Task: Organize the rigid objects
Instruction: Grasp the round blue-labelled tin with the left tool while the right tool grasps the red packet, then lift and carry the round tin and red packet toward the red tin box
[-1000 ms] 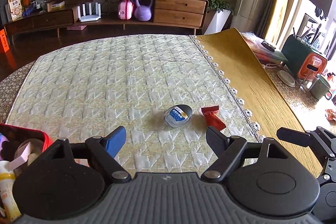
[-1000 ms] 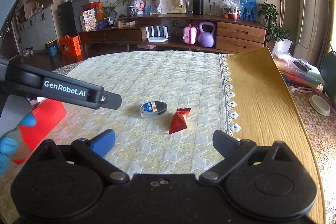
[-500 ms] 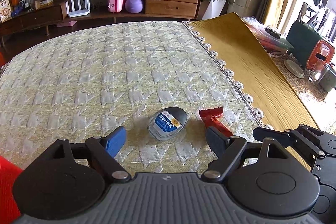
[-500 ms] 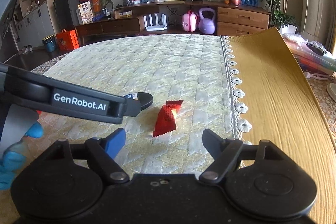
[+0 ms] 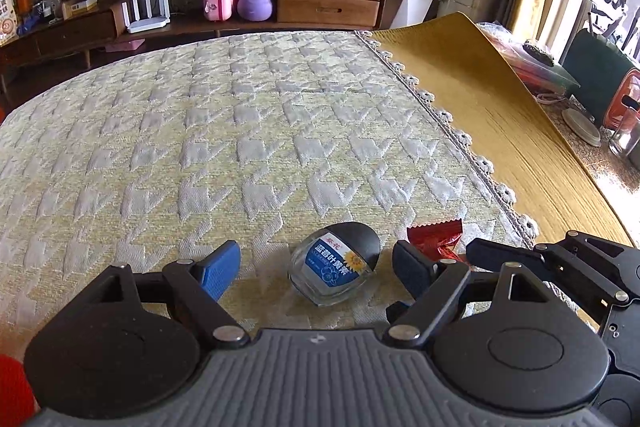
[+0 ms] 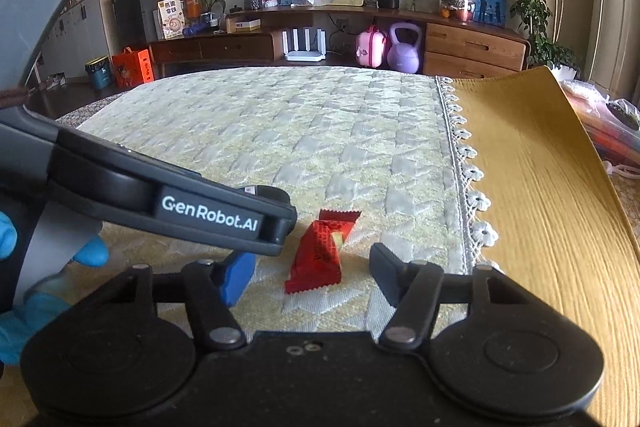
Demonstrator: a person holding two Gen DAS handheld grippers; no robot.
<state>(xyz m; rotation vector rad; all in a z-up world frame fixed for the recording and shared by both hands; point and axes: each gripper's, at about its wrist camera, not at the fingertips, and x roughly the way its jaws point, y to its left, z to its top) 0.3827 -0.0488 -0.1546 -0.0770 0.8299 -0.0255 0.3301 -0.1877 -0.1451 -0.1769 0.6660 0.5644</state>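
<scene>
Both grippers advanced; left gripper [image 5: 316,267] fingers spread around jar [image 5: 335,268], cap pointing away; right gripper [image 6: 312,277] fingers spread flanking upright-lengthwise packet [image 6: 322,251].

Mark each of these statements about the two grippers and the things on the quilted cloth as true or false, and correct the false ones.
1. The left gripper is open, with the small glass jar lying between its fingers. True.
2. The jar stands upright. False: it lies on its side.
3. The right gripper is shut on the red packet. False: it is open, and the packet lies on the cloth between its fingers.
4. The red packet lies to the right of the jar in the left wrist view. True.
5. The packet lies on the bare yellow mat. False: it lies on the quilted cloth.
</scene>
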